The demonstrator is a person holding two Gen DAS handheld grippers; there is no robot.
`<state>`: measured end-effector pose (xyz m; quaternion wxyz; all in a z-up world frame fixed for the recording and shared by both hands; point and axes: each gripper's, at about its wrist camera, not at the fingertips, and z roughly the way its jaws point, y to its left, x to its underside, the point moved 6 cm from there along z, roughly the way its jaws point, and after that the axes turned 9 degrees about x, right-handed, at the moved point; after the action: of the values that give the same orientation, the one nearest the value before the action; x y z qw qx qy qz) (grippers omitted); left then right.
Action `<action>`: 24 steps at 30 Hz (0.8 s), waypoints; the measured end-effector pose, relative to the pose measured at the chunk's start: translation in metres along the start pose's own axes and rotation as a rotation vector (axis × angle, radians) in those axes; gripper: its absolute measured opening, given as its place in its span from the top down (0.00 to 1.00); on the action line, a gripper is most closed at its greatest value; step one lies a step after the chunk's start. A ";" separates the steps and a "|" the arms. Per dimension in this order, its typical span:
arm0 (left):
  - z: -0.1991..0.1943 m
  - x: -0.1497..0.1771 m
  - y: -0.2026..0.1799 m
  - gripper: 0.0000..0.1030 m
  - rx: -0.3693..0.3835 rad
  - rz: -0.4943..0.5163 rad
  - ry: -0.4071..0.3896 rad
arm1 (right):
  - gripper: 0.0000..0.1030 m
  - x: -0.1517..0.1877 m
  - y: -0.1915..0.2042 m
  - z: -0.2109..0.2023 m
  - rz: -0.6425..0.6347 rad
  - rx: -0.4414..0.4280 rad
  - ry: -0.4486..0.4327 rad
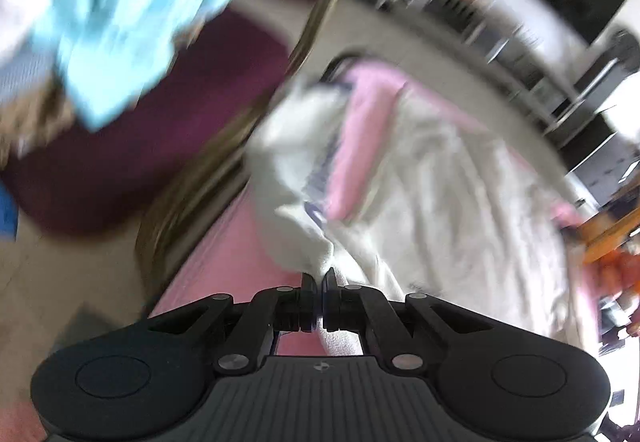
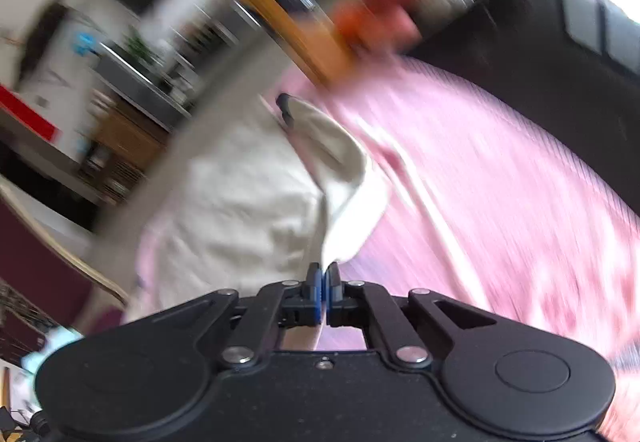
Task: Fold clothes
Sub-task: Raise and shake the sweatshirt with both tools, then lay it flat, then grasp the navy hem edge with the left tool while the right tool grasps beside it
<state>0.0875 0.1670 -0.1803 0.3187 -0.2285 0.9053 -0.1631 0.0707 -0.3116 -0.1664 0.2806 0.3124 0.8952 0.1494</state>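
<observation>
Nearest to us, our left claw (image 1: 319, 278) was pinched together on a corner of the cream-white garment (image 1: 440, 210), the cloth rising straight out from between its jaws. Our right claw (image 2: 322, 270) was likewise clamped on another edge of the same garment (image 2: 240, 202), a fold of the fabric standing up from its tips.

Beyond the claws, the garment lay spread and rumpled on the pink bedsheet (image 2: 480, 182), with a folded-over flap showing a pink lining or layer (image 1: 360, 130) in the left wrist view. In the right wrist view a small dark part (image 2: 285, 104) showed at the garment's far corner; we could not tell what it was.

Farther out on the left, a light blue piece of clothing (image 1: 132, 14) sat on a dark maroon surface (image 1: 160, 146), beside the bed's edge. Everything behind was heavily blurred: shelving (image 2: 152, 82) and an orange object (image 2: 288, 26) were all we could make out.
</observation>
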 end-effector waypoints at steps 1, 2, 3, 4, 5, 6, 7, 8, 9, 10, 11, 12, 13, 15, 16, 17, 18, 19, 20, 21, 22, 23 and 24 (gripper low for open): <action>0.005 0.003 0.004 0.99 -0.019 0.006 0.009 | 0.98 0.013 -0.010 0.012 0.009 0.029 0.038; 0.004 0.005 0.006 0.99 -0.035 0.023 0.006 | 0.98 0.023 -0.019 0.021 0.014 0.055 0.067; 0.000 0.001 0.000 0.99 -0.035 0.033 0.001 | 0.98 0.026 -0.022 0.022 0.005 0.074 0.069; -0.004 -0.002 -0.005 0.99 -0.036 0.044 -0.004 | 0.98 0.028 -0.022 0.021 -0.008 0.087 0.067; -0.006 -0.003 -0.008 0.99 -0.038 0.058 -0.009 | 0.98 0.030 -0.022 0.019 -0.020 0.096 0.064; -0.008 -0.004 -0.010 0.99 -0.041 0.072 -0.013 | 0.98 0.030 -0.020 0.016 -0.027 0.096 0.060; -0.007 -0.001 -0.010 0.98 -0.049 0.088 -0.012 | 0.98 0.030 -0.018 0.014 -0.035 0.097 0.056; -0.010 0.005 -0.010 0.92 -0.075 0.109 0.006 | 0.98 0.030 -0.015 0.011 -0.046 0.098 0.053; -0.008 0.009 -0.010 0.91 -0.098 0.122 0.030 | 0.98 0.030 -0.013 0.008 -0.060 0.100 0.051; -0.005 0.013 -0.008 0.87 -0.110 0.128 0.050 | 0.95 0.032 -0.012 0.006 -0.076 0.107 0.056; -0.006 0.022 -0.003 0.81 -0.118 0.128 0.066 | 0.92 0.033 -0.015 0.007 -0.085 0.106 0.065; -0.007 0.030 0.001 0.76 -0.126 0.128 0.082 | 0.81 0.034 -0.018 0.009 -0.090 0.102 0.076; -0.011 0.035 0.002 0.74 -0.119 0.129 0.093 | 0.74 0.035 -0.023 0.012 -0.085 0.090 0.093; -0.018 0.051 0.001 0.70 -0.094 0.141 0.108 | 0.61 0.041 -0.030 0.016 -0.079 0.067 0.120; -0.022 0.059 0.000 0.70 -0.081 0.148 0.115 | 0.61 0.045 -0.030 0.013 -0.081 0.054 0.130; -0.028 0.069 -0.004 0.70 -0.059 0.172 0.116 | 0.58 0.049 -0.030 0.011 -0.091 0.039 0.135; -0.032 0.079 -0.009 0.70 -0.037 0.196 0.123 | 0.54 0.055 -0.029 0.007 -0.107 0.024 0.136; -0.036 0.090 -0.015 0.70 -0.010 0.222 0.130 | 0.54 0.060 -0.027 0.003 -0.131 0.011 0.131; -0.037 0.102 -0.023 0.71 0.021 0.259 0.142 | 0.54 0.065 -0.024 -0.001 -0.172 0.003 0.113; -0.038 0.115 -0.031 0.71 0.051 0.297 0.154 | 0.54 0.071 -0.019 -0.005 -0.205 -0.005 0.102; -0.040 0.126 -0.042 0.71 0.063 0.353 0.160 | 0.54 0.078 -0.015 -0.008 -0.235 -0.017 0.097; -0.041 0.136 -0.052 0.71 0.076 0.408 0.165 | 0.54 0.085 -0.011 -0.010 -0.257 -0.043 0.104; -0.042 0.144 -0.060 0.71 0.079 0.460 0.156 | 0.56 0.094 -0.007 -0.012 -0.279 -0.069 0.106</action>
<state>-0.0207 0.0480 -0.1953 0.2853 0.0094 0.9483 -0.1389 -0.0007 -0.2578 -0.1982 0.2615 0.1665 0.9378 0.1561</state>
